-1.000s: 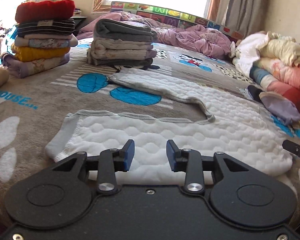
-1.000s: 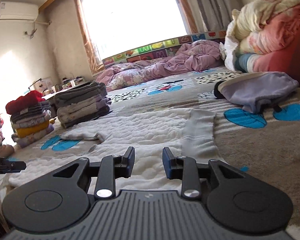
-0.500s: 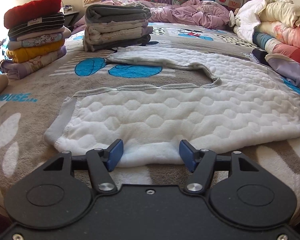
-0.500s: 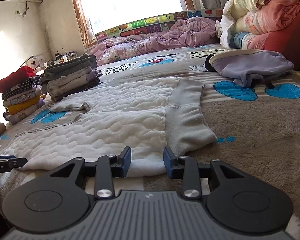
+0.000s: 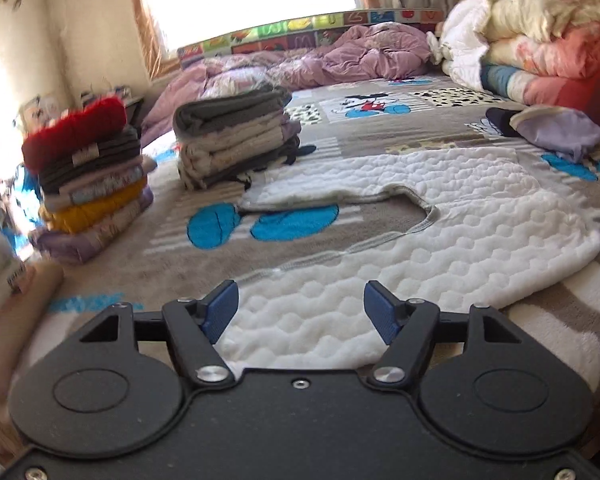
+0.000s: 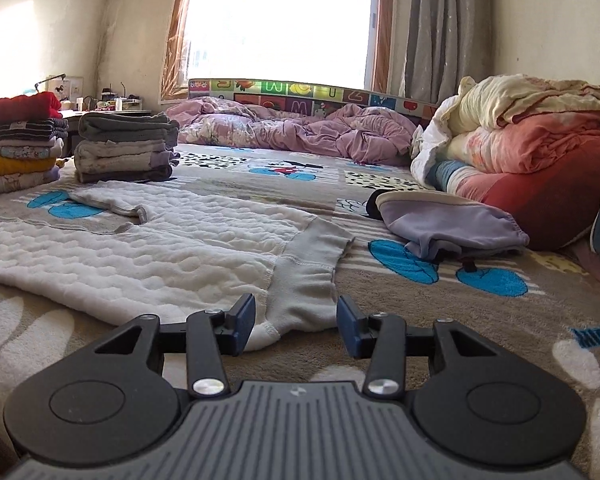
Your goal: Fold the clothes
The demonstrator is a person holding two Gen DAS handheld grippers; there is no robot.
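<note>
we are looking across the blanket from left to right. the two stacks of folded clothes are sitting further back at the left, as before. our left gripper is spreading its jaws wider than a second ago, over the near leg of the white quilted trousers, pinching nothing, and its view is now tilting. the trousers are lying flat on the blanket. our right gripper is opening too, wider than before, with the grey waistband showing between its pads but not clamped. the lilac garment is lying near the piled quilts on the right.
</note>
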